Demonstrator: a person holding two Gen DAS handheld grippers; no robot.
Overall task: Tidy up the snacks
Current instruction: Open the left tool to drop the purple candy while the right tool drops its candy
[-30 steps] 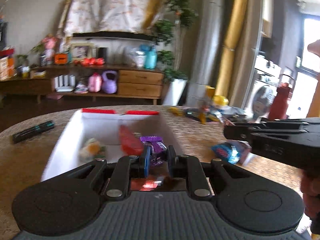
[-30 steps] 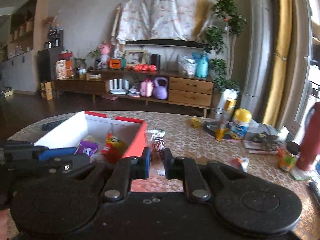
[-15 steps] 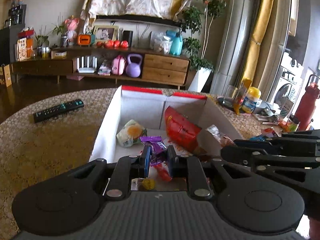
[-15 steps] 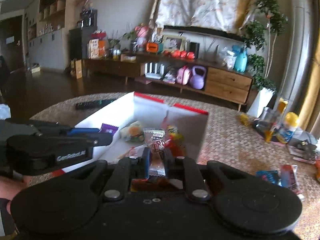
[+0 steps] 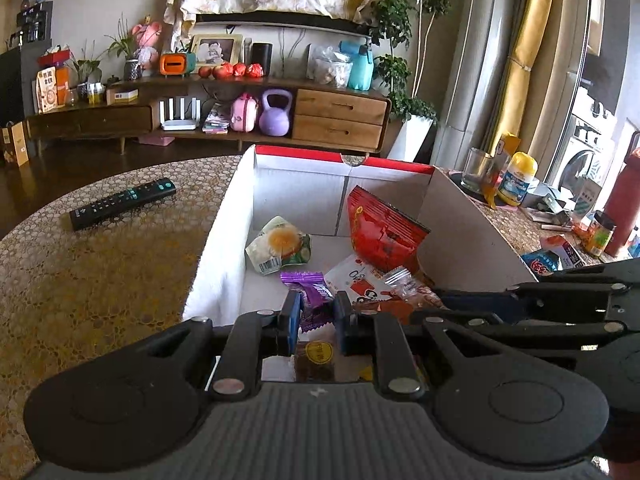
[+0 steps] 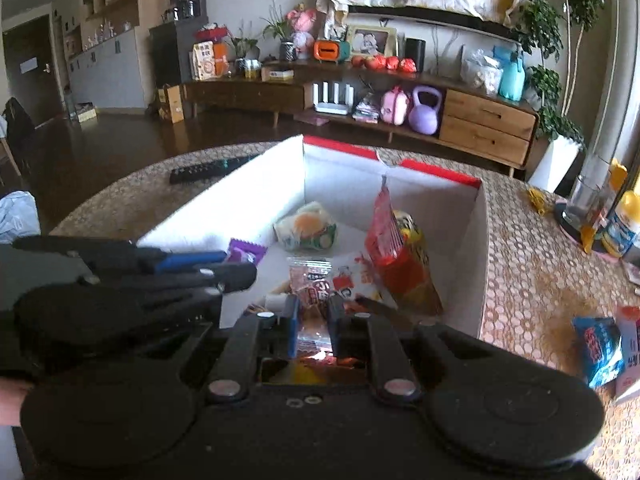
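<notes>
A white box with a red rim (image 5: pixel 304 156) (image 6: pixel 440 170) stands on the table and holds several snacks: a red bag (image 5: pixel 380 232) (image 6: pixel 396 248), a green-and-white pack (image 5: pixel 280 244) (image 6: pixel 308 228) and flat packets. My left gripper (image 5: pixel 316 310) is shut on a purple candy wrapper (image 5: pixel 308 288) over the box's near end. My right gripper (image 6: pixel 313 312) is shut on a clear packet of reddish snack (image 6: pixel 310 292), also over the box. Each gripper shows in the other's view, side by side.
A black remote (image 5: pixel 122 202) (image 6: pixel 208 168) lies left of the box. A blue snack pack (image 6: pixel 598 344) (image 5: pixel 544 260) lies on the table at the right. A glass (image 5: pixel 476 172), a yellow-capped bottle (image 5: pixel 516 178) and a red flask (image 5: pixel 624 200) stand at the far right.
Both grippers moved from the table's right side to above the box, each carrying its snack. The right one came over the box's red side.
</notes>
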